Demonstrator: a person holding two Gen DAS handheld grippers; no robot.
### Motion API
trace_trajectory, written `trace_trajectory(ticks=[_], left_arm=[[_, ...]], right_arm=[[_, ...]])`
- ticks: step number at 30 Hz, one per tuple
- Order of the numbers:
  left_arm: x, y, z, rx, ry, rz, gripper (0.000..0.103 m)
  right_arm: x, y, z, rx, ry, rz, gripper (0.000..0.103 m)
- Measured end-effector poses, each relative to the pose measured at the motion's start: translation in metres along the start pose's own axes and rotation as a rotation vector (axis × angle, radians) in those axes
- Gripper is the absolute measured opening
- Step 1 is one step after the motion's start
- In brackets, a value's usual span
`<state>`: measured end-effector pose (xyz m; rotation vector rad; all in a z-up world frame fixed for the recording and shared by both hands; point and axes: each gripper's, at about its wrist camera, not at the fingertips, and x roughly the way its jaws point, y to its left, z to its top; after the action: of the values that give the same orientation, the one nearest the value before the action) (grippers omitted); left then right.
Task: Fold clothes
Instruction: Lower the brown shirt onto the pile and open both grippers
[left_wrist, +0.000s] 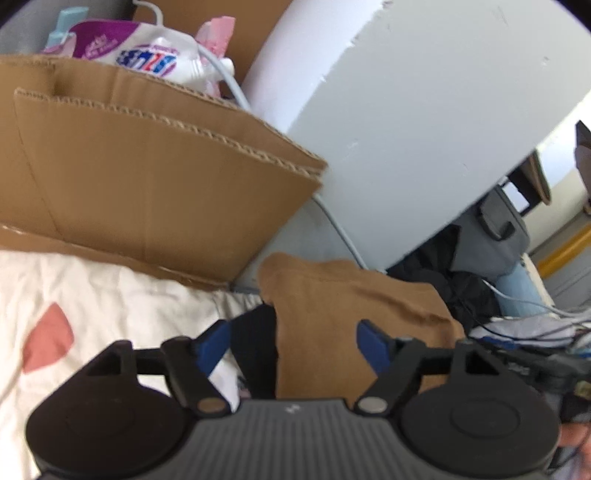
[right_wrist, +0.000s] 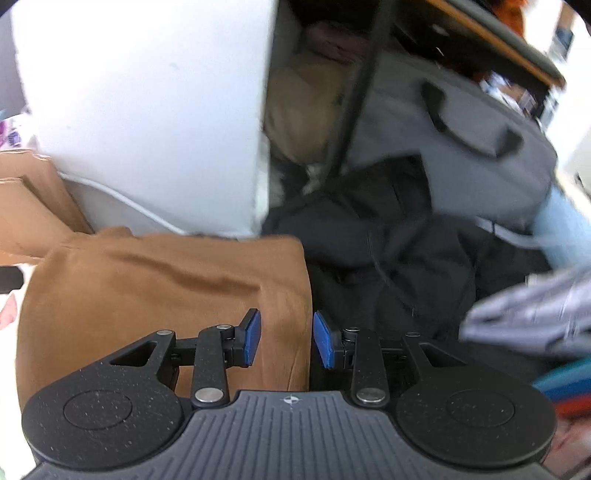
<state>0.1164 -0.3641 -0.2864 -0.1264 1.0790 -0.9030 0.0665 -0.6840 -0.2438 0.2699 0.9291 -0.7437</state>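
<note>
A folded brown garment (left_wrist: 351, 302) lies on the bed sheet (left_wrist: 110, 295), white with pink patches. My left gripper (left_wrist: 293, 347) hovers at the garment's near left edge, open wide, its blue pads (left_wrist: 214, 347) apart. A dark strip of cloth (left_wrist: 255, 350) shows between them beside the brown fabric. In the right wrist view the brown garment (right_wrist: 147, 295) fills the lower left. My right gripper (right_wrist: 287, 339) stands open over its right edge. The fabric runs under the gap between the blue pads (right_wrist: 251, 339), and neither pad visibly pinches it.
A cardboard box (left_wrist: 147, 177) holding a purple-and-white pack (left_wrist: 147, 48) stands at the back left. A white panel (left_wrist: 406, 110) rises behind the garment. Black clothing (right_wrist: 406, 251), a grey bag (right_wrist: 461, 147) and grey-white cloth (right_wrist: 535, 314) crowd the right side.
</note>
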Motion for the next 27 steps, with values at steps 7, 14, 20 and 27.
trace_trajectory(ticks=[7, 14, 20, 27], left_arm=[[-0.015, -0.003, -0.016, 0.036, -0.050, 0.029, 0.102], [-0.030, -0.013, -0.033, 0.096, -0.062, 0.024, 0.102], [-0.024, -0.028, -0.043, 0.167, -0.062, 0.013, 0.088], [0.002, -0.034, -0.043, 0.178, -0.021, 0.000, 0.038]], right_arm=[[-0.014, 0.012, -0.028, 0.029, -0.058, 0.075, 0.046], [-0.031, 0.017, -0.051, 0.046, -0.122, 0.090, 0.074], [-0.026, 0.000, -0.056, 0.121, -0.116, 0.095, 0.019], [0.005, 0.000, -0.048, 0.136, -0.083, 0.079, 0.003]])
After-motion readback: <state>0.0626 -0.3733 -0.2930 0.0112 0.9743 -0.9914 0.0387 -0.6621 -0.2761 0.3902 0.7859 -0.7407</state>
